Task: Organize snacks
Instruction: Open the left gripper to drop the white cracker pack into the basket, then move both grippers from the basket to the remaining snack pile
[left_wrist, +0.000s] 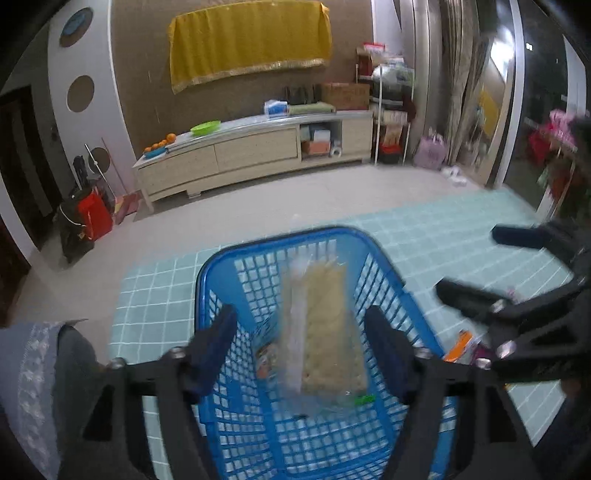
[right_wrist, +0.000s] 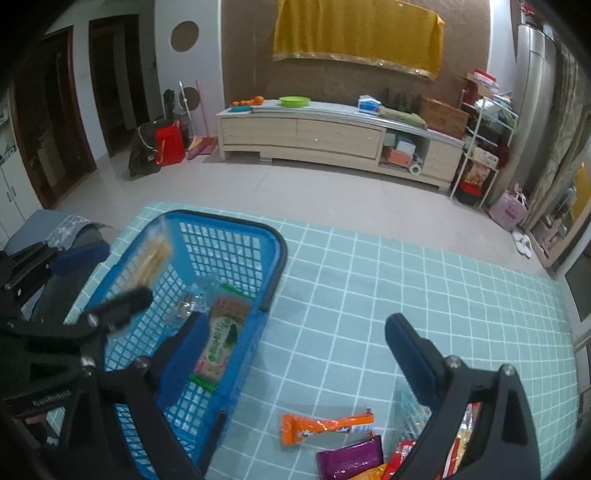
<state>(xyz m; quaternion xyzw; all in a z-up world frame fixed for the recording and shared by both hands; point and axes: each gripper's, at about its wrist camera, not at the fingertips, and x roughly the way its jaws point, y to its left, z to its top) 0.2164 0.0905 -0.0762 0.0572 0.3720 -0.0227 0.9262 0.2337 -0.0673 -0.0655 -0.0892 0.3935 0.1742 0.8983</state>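
Blue basket (left_wrist: 280, 424) sits under the spread-wide left gripper (left_wrist: 301, 354); right gripper (right_wrist: 295, 354) gapes over bare mat (right_wrist: 406, 280).

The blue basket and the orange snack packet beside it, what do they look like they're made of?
Blue basket: likely rigid moulded plastic, given its uniform colour, lattice walls and smooth rim. Orange snack packet: probably thin glossy plastic film, printed and crimped at the ends, though foil lining can't be ruled out.

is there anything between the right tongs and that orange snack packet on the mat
Nothing visible. The right tongs are open above bare blue mat, and the orange packet lies flat just below them with no other item over it. The purple packet sits beside it, nearer the camera, not in the path.
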